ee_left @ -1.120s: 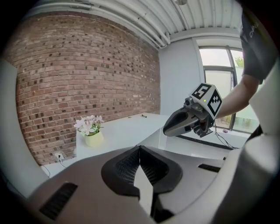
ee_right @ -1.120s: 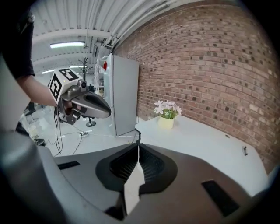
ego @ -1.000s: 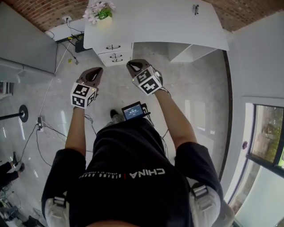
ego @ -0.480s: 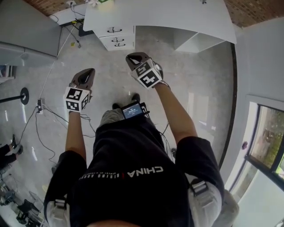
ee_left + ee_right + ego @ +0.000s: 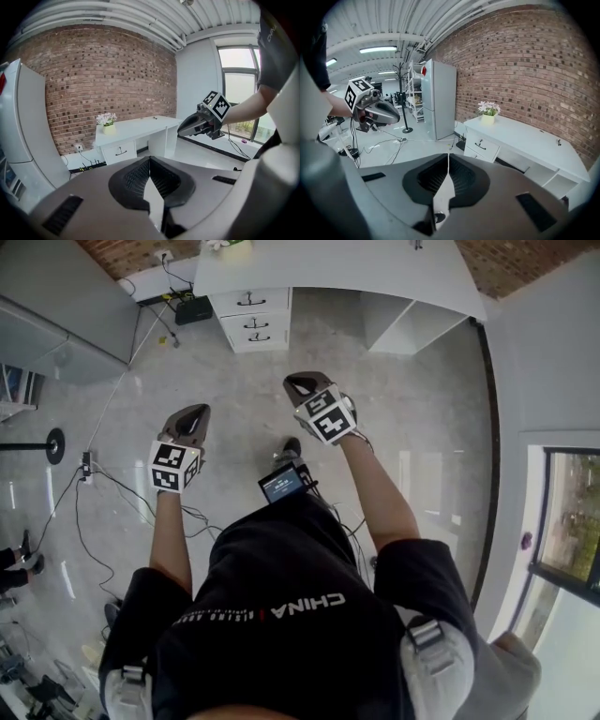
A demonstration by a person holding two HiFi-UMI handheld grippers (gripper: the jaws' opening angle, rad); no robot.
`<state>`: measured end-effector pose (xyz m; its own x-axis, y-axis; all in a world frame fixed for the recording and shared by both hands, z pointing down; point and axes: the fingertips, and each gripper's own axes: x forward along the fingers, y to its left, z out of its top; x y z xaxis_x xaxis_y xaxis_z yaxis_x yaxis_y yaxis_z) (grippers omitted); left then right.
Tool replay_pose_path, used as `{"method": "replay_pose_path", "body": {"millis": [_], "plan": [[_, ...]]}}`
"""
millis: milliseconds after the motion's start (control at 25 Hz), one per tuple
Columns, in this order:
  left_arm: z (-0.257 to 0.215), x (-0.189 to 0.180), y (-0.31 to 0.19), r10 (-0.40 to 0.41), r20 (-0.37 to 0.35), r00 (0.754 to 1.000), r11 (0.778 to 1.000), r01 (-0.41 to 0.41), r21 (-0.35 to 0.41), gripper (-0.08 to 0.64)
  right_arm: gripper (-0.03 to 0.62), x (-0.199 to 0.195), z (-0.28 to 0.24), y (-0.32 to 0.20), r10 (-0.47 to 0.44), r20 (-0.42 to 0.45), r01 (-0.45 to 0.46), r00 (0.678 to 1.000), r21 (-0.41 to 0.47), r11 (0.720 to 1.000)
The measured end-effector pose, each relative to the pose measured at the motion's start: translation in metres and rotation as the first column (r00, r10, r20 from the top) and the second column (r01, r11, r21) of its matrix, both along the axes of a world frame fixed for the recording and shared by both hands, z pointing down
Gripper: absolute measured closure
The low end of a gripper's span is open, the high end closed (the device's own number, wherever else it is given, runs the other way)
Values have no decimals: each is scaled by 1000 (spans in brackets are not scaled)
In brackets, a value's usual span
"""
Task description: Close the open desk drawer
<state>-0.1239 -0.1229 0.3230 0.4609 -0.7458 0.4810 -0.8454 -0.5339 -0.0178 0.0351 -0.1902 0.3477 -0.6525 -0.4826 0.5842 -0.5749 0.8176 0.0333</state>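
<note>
I'm standing well back from the desk point(image 5: 356, 268), a wide stretch of bare floor point(image 5: 309, 343) between me and it. The drawer point(image 5: 251, 301) I'm after sits in the stack under the desk's left end, top of three fronts. From this far out I can't tell how far it stands proud of the others.

The left gripper point(image 5: 191, 412) has its jaws pressed tip to tip with nothing between them. The right gripper point(image 5: 300, 382) is the same: jaws together, empty. Both point at the desk.

Here's what matters. The stack lies straight ahead of me and out of reach, roughly between the two grippers' lines and a little nearer the right one's. The right gripper is also held further forward, so I judge it the nearer of the two. The drawer front runs lengthwise along the desk's front edge, and the drawer slides at right angles to that, back under the top toward the brick wall point(image 5: 108, 75).

So the push has to go square into the front, near the handle. First I need to close the gap to the desk.
</note>
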Motion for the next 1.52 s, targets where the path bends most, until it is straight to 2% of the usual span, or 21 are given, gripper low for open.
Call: {"method": "replay_pose_path", "body": {"millis": [320,600,920,1160,1520], "plan": [[9,9,162,29,-38,999,1000,-29,2,548,574,-3,-5,172,-23,-63,24,998,20,1000],[5,34,228,43,-16,999,999,-43,3,548,574,24,-29,242,-28,-82,33,996,65,997],[0,95,239,46,33,998,999,-47,8,548,574,77,-47,265,-64,-58,71,996,114,991],[-15,151,230,85,19,996,996,-86,34,548,575,119,-48,263,-30,9,30,999,93,995],[-25,163,224,54,18,998,997,-55,58,548,577,133,-49,267,-20,37,16,999,99,995]]}}
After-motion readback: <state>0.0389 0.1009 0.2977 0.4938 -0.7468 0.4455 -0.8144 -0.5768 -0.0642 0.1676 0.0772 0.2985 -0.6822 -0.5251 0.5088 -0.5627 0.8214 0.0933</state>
